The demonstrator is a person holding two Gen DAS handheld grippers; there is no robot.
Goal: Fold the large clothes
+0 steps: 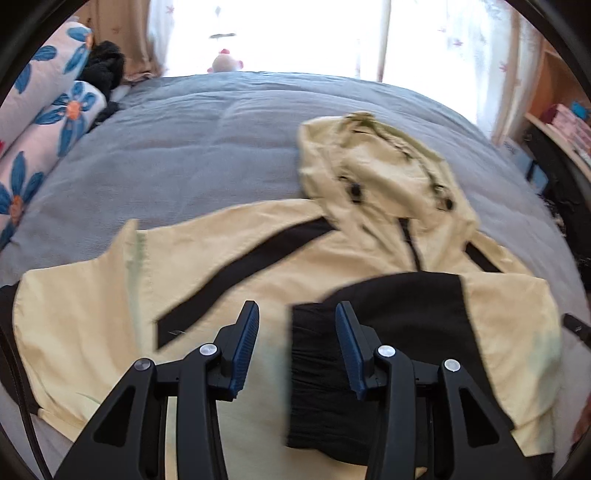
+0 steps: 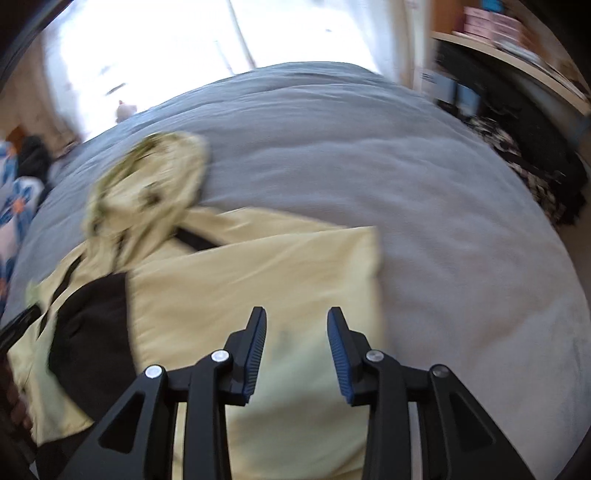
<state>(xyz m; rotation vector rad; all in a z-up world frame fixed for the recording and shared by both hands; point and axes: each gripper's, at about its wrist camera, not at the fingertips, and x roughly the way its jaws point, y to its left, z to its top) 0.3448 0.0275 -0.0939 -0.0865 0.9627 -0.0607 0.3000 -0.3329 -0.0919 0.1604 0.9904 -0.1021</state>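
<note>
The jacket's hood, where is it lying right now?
In the left wrist view the hood lies crumpled on the grey bedspread, right of centre, at the far end of the yellow jacket, towards the bright window.

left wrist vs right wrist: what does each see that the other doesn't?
Left wrist only: the black ribbed cuff below its open tongs, the long black stripe across the jacket, and the whole run of floral pillows.

Right wrist only: the jacket's folded right edge against bare bedding, and a dark patterned cloth beside the bed.

Both: the cream jacket with its hood, the grey bed cover, the bright window, a small toy, shelves. The right tongs are open too, and empty.
</note>
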